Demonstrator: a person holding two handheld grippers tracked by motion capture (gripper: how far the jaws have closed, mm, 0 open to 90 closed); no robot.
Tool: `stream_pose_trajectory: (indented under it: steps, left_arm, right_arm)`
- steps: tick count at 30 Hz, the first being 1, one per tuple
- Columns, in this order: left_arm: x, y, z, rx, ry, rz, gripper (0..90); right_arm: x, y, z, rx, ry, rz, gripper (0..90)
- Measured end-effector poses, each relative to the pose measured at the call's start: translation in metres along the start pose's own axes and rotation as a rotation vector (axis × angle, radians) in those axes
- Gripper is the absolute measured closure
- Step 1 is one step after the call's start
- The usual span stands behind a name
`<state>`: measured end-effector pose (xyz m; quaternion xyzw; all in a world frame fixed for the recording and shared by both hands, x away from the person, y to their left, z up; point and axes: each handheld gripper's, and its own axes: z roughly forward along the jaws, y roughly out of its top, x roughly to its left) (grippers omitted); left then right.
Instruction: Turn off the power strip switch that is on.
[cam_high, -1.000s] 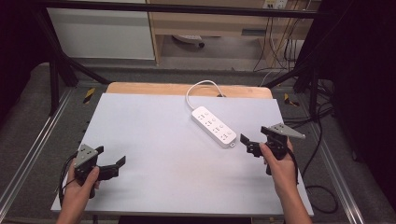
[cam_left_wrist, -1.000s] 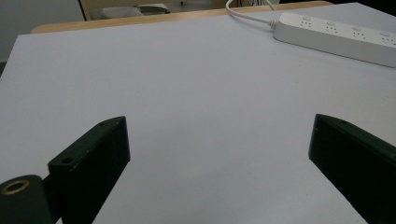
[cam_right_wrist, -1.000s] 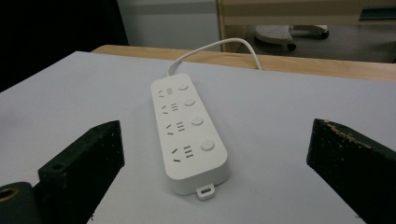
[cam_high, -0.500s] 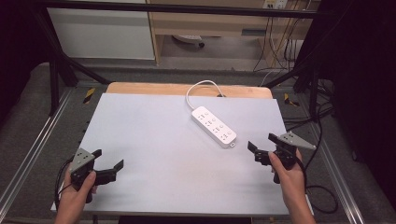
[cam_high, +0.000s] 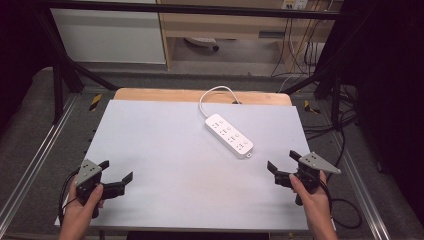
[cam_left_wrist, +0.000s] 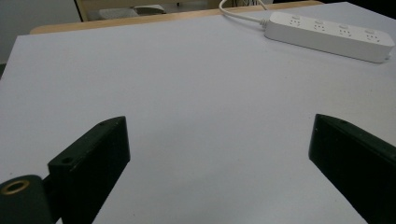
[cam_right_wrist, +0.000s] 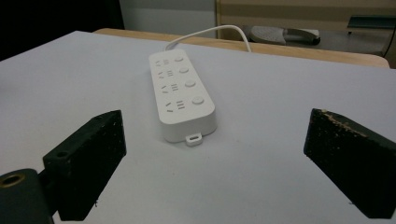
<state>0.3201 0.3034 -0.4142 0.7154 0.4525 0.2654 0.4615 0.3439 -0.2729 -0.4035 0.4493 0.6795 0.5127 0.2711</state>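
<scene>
While both claws hang over the near corners of the tabletop (cam_high: 150, 130), the white power strip (cam_high: 229, 135) lies flat and untouched past the middle, angled toward the right side, its cord (cam_high: 212, 95) looping off the far edge. The right claw (cam_high: 283, 171) is released, jaws spread wide, and points at the near end of the strip, which sits apart from it. The left claw (cam_high: 116, 176) is likewise released and well apart from the strip. By my judgement, the approach stage is in hand, with no grasp made. The next move calls for advancing the right claw until its jaws straddle the strip's near end, then clenching squarely across the narrow body.
</scene>
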Motion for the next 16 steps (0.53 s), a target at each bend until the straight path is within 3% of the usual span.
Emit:
stream_pose_trajectory:
  steps: [7, 13, 16]
  left_arm:
    - [-0.001, 0.0, 0.001, 0.001, -0.002, -0.002, 5.1]
    - [0.0, 0.0, 0.001, 0.001, -0.005, 0.001, 5.1]
    - [0.0, 0.0, 0.001, 0.0, -0.005, 0.0, 5.1]
  right_arm:
    - [0.003, -0.022, 0.0, 0.039, 0.003, -0.021, 5.4]
    - [0.009, -0.037, 0.009, 0.094, 0.003, -0.079, 5.2]
    - [0.01, -0.039, 0.015, 0.144, -0.029, -0.094, 5.2]
